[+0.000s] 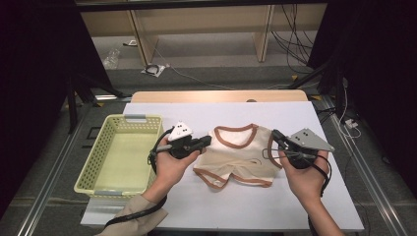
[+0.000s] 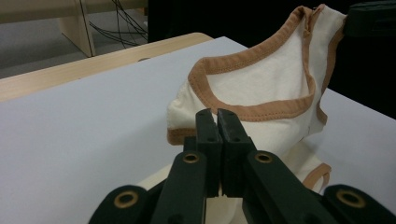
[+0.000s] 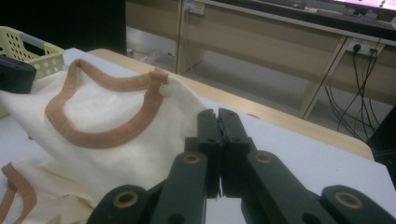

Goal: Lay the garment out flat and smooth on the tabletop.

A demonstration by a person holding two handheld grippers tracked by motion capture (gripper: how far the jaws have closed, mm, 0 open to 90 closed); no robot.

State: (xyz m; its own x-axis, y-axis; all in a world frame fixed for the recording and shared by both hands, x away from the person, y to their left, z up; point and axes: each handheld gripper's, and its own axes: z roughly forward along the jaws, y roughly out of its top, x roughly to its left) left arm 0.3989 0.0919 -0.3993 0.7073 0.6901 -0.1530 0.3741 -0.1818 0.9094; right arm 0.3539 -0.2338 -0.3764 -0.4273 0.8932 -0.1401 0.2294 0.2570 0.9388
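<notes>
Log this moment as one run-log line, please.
left tool: shut on shirt | right tool: shut on shirt | shirt: cream, brown trim, shoulders lifted off table | basket: left of shirt

Overhead plus two close jaw-level views

From my remote seat I take the small shirt [image 1: 239, 155] as my landmark, lying on the worktop [image 1: 275, 206] near its middle. Left of the shirt stands the basket [image 1: 93, 162], at the worktop's left edge. My left hand-held gripper [image 1: 205, 141] sits between basket and shirt, touching the shirt's left shoulder. My right hand-held gripper [image 1: 275, 135] sits at the shirt's right shoulder. Behind the shirt, beyond the worktop's far edge, the floor carries cables [image 1: 290, 44] and a wooden shelf frame [image 1: 201, 24].
</notes>
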